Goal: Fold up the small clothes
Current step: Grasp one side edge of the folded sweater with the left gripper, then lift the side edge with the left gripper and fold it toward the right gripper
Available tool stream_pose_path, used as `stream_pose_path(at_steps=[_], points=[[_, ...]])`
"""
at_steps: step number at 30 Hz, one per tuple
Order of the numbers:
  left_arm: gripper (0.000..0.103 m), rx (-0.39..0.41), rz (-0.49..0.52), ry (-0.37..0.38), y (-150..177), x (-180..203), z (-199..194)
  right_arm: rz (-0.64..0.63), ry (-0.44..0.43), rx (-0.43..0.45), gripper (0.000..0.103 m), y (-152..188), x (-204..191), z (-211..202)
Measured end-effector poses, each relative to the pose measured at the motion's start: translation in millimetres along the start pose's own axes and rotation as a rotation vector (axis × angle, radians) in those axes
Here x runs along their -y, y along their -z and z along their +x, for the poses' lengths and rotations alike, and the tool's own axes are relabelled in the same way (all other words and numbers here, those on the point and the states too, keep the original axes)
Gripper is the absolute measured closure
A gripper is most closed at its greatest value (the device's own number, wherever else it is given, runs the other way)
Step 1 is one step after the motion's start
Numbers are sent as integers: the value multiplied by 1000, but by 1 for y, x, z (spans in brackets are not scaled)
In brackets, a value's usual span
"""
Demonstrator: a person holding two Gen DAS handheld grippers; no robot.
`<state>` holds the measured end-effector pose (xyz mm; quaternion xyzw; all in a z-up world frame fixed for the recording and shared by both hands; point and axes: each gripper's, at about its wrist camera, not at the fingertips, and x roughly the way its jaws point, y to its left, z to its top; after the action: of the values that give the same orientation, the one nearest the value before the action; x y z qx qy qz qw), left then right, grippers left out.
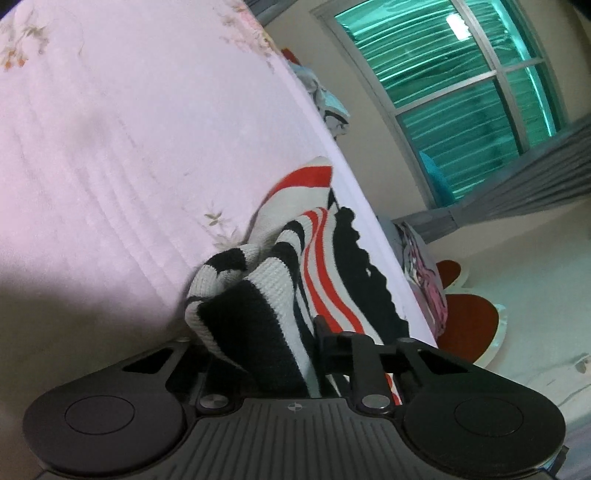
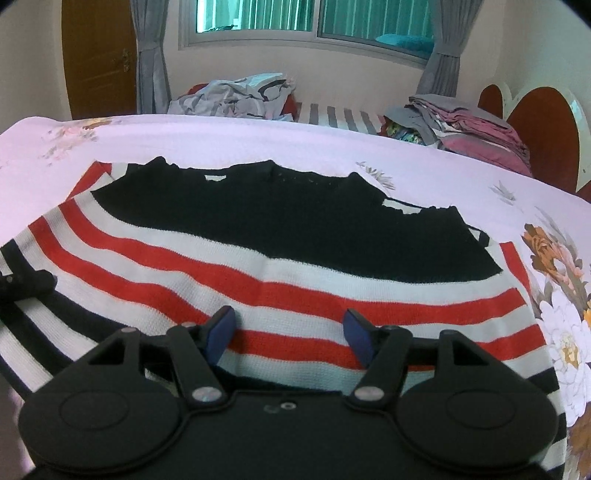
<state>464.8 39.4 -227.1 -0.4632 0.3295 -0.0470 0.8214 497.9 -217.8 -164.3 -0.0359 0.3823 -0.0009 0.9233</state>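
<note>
A knitted sweater [image 2: 295, 258] with a black top and red, white and black stripes lies spread on the pink floral bedsheet [image 2: 221, 140]. My right gripper [image 2: 290, 332] is open just above its red and white stripes, blue pads [image 2: 221, 328] apart, holding nothing. My left gripper [image 1: 295, 343] is shut on a bunched edge of the sweater [image 1: 258, 295], lifted off the sheet [image 1: 129, 147]; cloth hides its fingertips. The left gripper's black finger also shows at the left edge of the right wrist view [image 2: 26, 284].
A heap of unfolded grey clothes [image 2: 236, 96] lies past the bed's far edge. A stack of folded clothes [image 2: 461, 125] sits at the far right by the red headboard [image 2: 535, 122]. A window [image 2: 314, 18] and curtains are behind.
</note>
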Motion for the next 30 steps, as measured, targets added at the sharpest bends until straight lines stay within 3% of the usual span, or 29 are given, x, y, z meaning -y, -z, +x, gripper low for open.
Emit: stream_pose_path(at_steps=[6, 13, 17, 21, 25, 27, 30], points=[[88, 36, 77, 27, -1, 26, -4, 0, -48, -1, 37, -4, 9, -2], [88, 57, 317, 111, 11, 115, -2, 95, -122, 49, 37, -7, 52, -30], [88, 7, 473, 183, 41, 169, 14, 160, -106, 70, 37, -3, 99, -48], [88, -100, 619, 230, 91, 203, 40, 257, -72, 64, 37, 11, 153, -61], [87, -245, 808, 184, 145, 214, 67, 336, -32, 46, 37, 28, 199, -69], [85, -228, 898, 146, 160, 215, 66, 368, -41, 47, 37, 34, 215, -73], [64, -222, 921, 145, 158, 220, 58, 406, -101, 53, 37, 34, 226, -76]])
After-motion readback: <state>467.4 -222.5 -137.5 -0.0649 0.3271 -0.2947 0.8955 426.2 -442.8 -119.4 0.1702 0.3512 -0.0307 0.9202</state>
